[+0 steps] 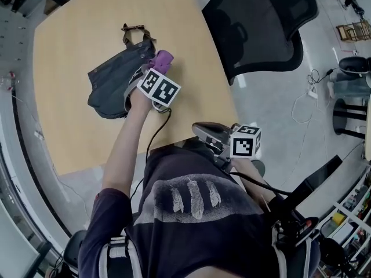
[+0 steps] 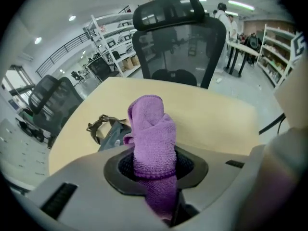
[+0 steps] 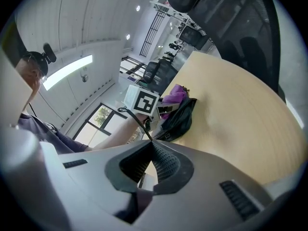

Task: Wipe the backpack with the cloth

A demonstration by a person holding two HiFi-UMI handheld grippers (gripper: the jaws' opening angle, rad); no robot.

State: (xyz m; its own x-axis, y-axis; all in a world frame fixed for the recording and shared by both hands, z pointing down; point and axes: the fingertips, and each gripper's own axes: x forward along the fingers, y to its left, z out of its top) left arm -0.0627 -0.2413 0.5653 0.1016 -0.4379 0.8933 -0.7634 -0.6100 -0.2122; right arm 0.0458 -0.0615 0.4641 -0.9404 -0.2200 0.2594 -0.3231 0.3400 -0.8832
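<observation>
Pinching the cloth [image 1: 163, 59], left hand-held gripper [image 1: 152, 74] sits over the backpack [image 1: 113, 83] for wiping; right hand-held gripper [image 3: 149, 143], pressed together empty, idles clear.

The backpack [image 1: 115, 81] is dark grey and soft. It lies flat and slumped on the pale wooden table [image 1: 69, 33], in the upper left of the head view, with its brownish carry strap [image 1: 135, 32] looped out at the top end. The cloth [image 2: 153, 134] is a purple microfibre rag, bunched into an upright roll and clamped between the jaws of the left gripper [image 2: 154, 170]. It sits at the backpack's upper right edge.
</observation>
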